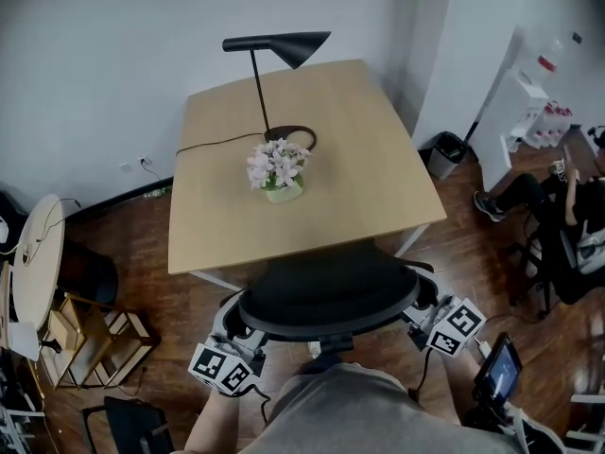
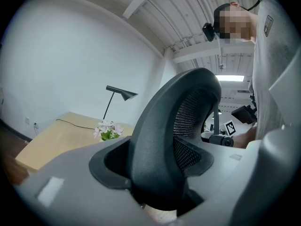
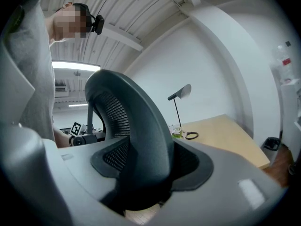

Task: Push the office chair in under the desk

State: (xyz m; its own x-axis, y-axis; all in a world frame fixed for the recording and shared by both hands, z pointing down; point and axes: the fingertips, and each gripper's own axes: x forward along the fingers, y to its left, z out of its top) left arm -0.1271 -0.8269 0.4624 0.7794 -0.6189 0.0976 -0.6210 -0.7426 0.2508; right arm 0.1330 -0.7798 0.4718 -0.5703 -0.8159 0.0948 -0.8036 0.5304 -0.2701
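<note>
I'm looking into an office. 1 pale wood counter (image 1: 369, 173) carries a black desk lamp (image 1: 279, 45) and a small pot of flowers (image 1: 277, 170), with a mesh-backed office chair (image 1: 326, 296) drawn up to it. A waste bin (image 1: 444, 152) stands by the white wall (image 1: 113, 55), and strip lights (image 3: 75, 66) hang under a ribbed ceiling (image 3: 141, 13).

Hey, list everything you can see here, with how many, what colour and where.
desk: one, light wood, centre, against white wall
lamp: one, black, back of desk
flower pot: one, pink blooms, middle of desk
office chair: one, black, at desk's near edge
bin: one, grey, floor right of desk
round table: one, pale, far left
left gripper: one, grey, fingers shut on chair back's left side
right gripper: one, grey, fingers shut on its right side
</note>
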